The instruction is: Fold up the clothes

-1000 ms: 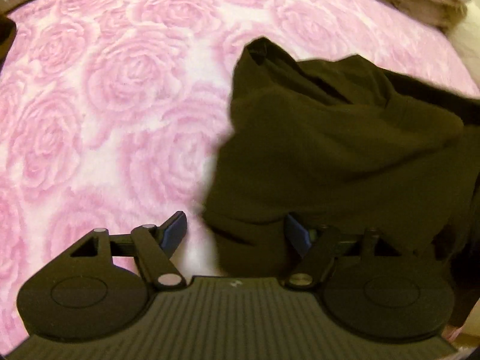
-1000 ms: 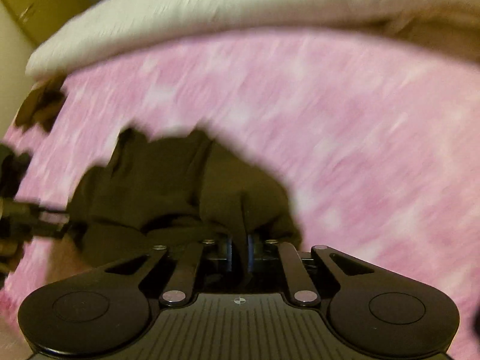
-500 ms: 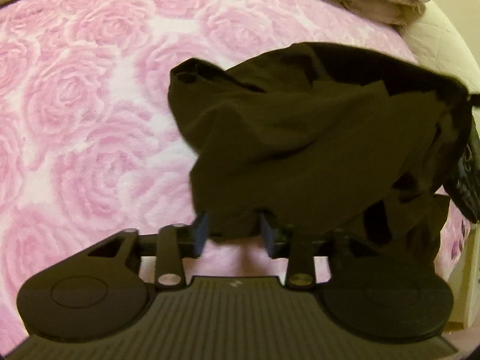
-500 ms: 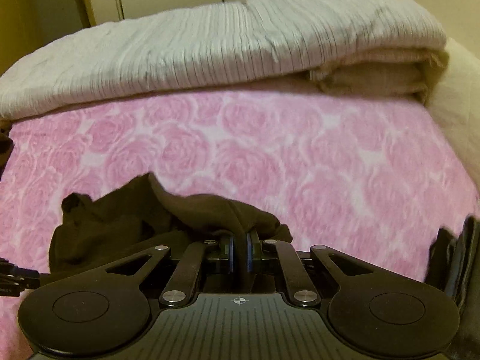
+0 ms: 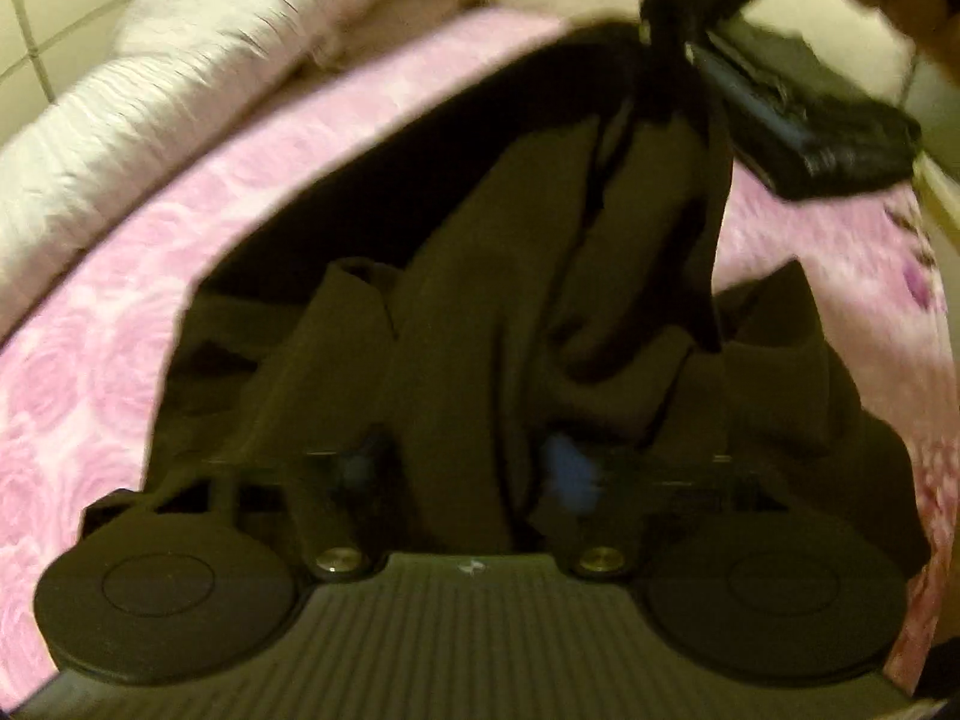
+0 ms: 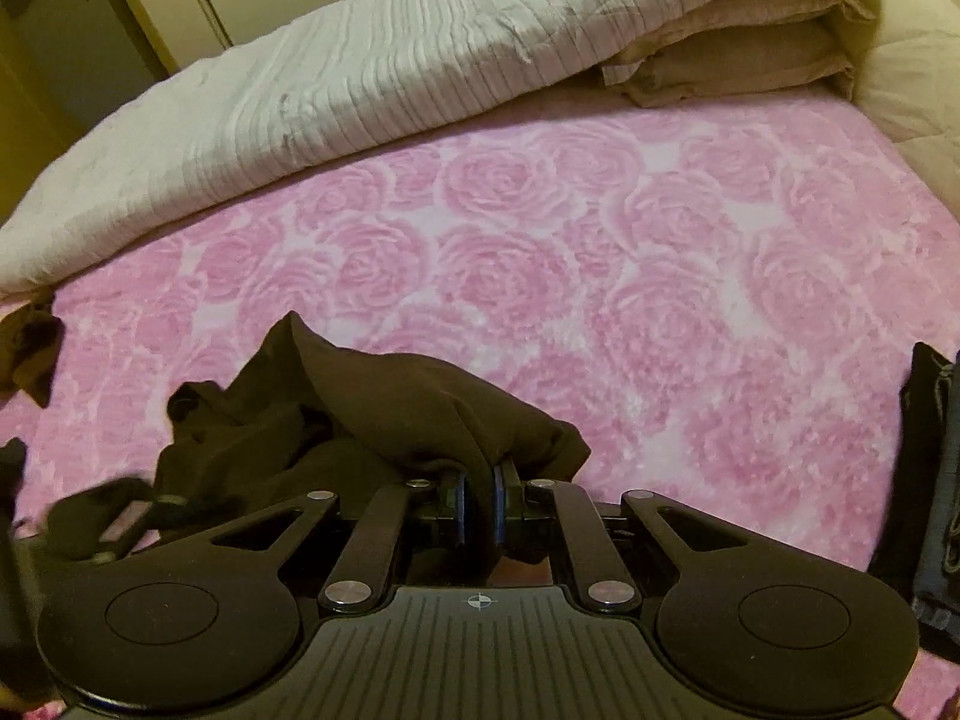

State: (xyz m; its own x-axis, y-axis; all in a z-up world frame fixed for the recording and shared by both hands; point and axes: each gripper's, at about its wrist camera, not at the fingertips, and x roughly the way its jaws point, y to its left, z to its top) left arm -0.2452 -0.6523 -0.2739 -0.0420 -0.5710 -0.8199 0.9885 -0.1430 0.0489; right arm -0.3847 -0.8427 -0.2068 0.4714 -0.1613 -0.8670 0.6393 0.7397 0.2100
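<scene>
A dark brown garment (image 5: 498, 312) hangs in folds from my right gripper (image 5: 678, 42), seen at the top right of the blurred left wrist view, and drapes down over the pink rose bedspread (image 5: 120, 360). My left gripper (image 5: 465, 468) is open low against the cloth. A fold runs between its blue pads (image 5: 570, 474), which stand well apart. In the right wrist view my right gripper (image 6: 478, 501) is shut on a bunched ridge of the garment (image 6: 384, 396). The left gripper (image 6: 108, 528) shows as a dark blur at the lower left.
A white ribbed duvet (image 6: 360, 78) and a folded beige blanket (image 6: 738, 54) lie along the far side of the bed. A dark item (image 6: 927, 480) sits at the right edge, a brown cloth (image 6: 30, 348) at the left edge. The bedspread (image 6: 660, 276) is bare beyond the garment.
My left gripper has swung in under the hanging garment and its fingers have spread wider than half a second ago. The right gripper keeps its hold, now above the left.
</scene>
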